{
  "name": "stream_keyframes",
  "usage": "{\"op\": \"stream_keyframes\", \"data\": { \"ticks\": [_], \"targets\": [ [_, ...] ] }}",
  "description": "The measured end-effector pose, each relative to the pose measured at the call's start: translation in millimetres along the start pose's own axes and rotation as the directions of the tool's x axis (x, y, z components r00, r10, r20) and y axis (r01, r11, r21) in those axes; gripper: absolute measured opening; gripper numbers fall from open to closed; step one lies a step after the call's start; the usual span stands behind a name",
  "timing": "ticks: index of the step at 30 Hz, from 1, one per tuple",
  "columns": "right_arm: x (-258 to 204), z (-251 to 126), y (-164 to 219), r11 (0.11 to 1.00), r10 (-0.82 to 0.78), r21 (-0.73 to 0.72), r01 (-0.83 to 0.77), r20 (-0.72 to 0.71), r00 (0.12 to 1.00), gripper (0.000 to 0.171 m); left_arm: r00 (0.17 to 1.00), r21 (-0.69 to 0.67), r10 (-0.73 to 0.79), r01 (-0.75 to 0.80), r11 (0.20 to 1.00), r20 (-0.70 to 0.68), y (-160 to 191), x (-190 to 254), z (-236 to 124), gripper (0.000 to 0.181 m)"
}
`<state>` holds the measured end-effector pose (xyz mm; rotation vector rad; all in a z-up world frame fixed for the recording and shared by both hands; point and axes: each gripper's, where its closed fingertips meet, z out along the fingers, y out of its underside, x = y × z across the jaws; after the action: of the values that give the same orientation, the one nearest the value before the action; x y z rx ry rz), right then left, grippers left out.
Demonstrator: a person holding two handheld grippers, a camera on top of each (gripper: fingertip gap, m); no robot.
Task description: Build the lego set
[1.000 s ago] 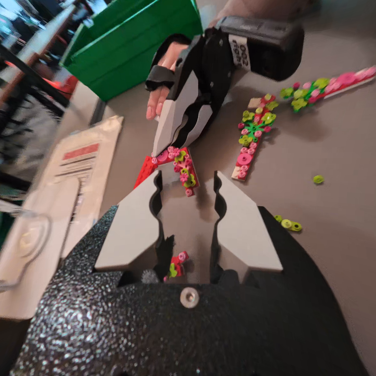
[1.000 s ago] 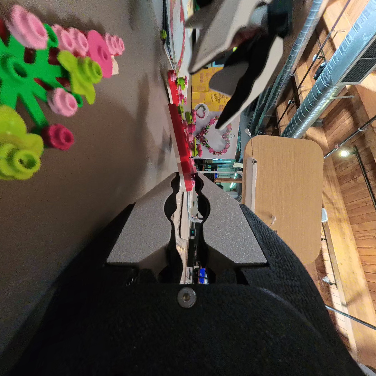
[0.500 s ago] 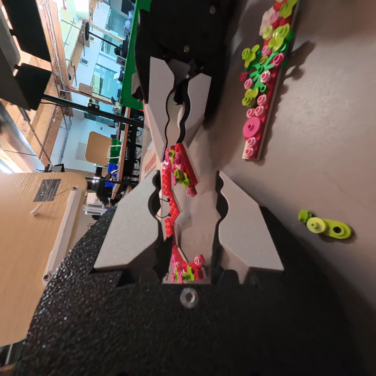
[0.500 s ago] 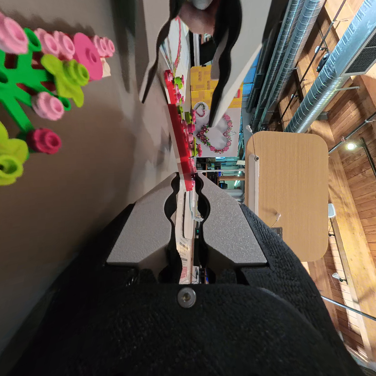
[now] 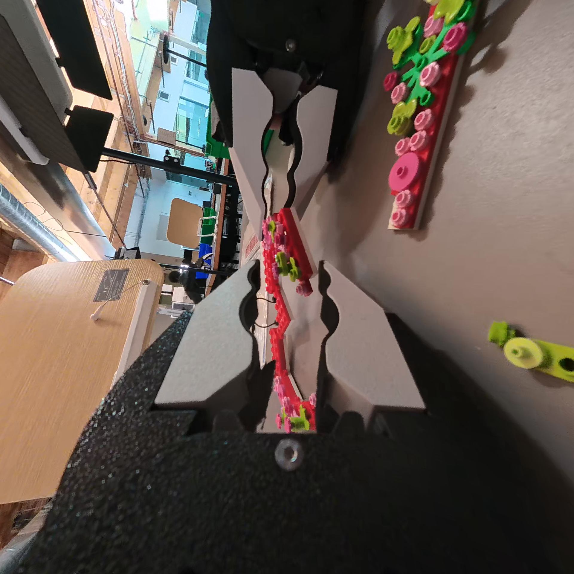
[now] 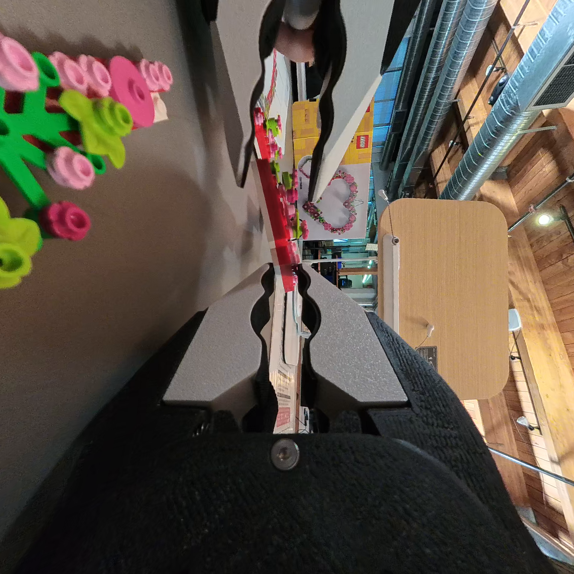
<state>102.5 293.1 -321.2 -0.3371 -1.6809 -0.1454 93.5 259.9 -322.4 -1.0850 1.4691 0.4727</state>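
Note:
A red zigzag lego strip (image 5: 281, 310) with pink flowers and lime leaves is held up edge-on above the grey table (image 5: 466, 279). My right gripper (image 6: 287, 271) is shut on one end of the strip (image 6: 275, 198). It also shows at the top of the left wrist view (image 5: 278, 214), pinching the strip's far end. My left gripper (image 5: 289, 264) is open, with the strip running between its two fingers and a gap on each side. It shows at the top of the right wrist view (image 6: 278, 191), open around the strip's far part.
A second flower strip (image 5: 413, 155) lies flat on the table to the right; it also shows in the right wrist view (image 6: 77, 124). A loose lime piece (image 5: 537, 357) lies near it. A yellow and white lego box (image 6: 335, 174) stands behind. A green bin (image 5: 214, 136) stands far off. One gripper's finger ends stand about 4 cm off the other's.
My left gripper has rolled onto its side and moved forward, so its open fingers now straddle the red strip. My right gripper has kept its hold on the strip's end.

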Motion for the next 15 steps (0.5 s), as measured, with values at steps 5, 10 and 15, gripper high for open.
{"op": "stream_keyframes", "data": {
  "ticks": [5, 10, 15],
  "targets": [
    [-0.2, 0.0, 0.2, 1.0, 0.0, -0.001, 0.0, 0.002, 1.0, 0.013, 1.0, -0.012, 0.003, -0.003, 1.0, -0.012, 1.9, 1.8, 1.4, 0.031],
    [-0.5, -0.2, 0.4, 1.0, 0.004, -0.002, -0.004, 0.005, 1.0, 0.013, 1.0, -0.026, 0.02, -0.02, 0.999, -0.018, 3.9, 3.7, 2.4, 0.027],
    [-0.2, -0.4, 0.2, 1.0, 0.012, 0.001, -0.012, 0.005, 1.0, 0.013, 1.0, -0.024, 0.001, -0.002, 1.0, -0.012, 4.8, 0.9, 0.7, 0.026]
  ]
}}
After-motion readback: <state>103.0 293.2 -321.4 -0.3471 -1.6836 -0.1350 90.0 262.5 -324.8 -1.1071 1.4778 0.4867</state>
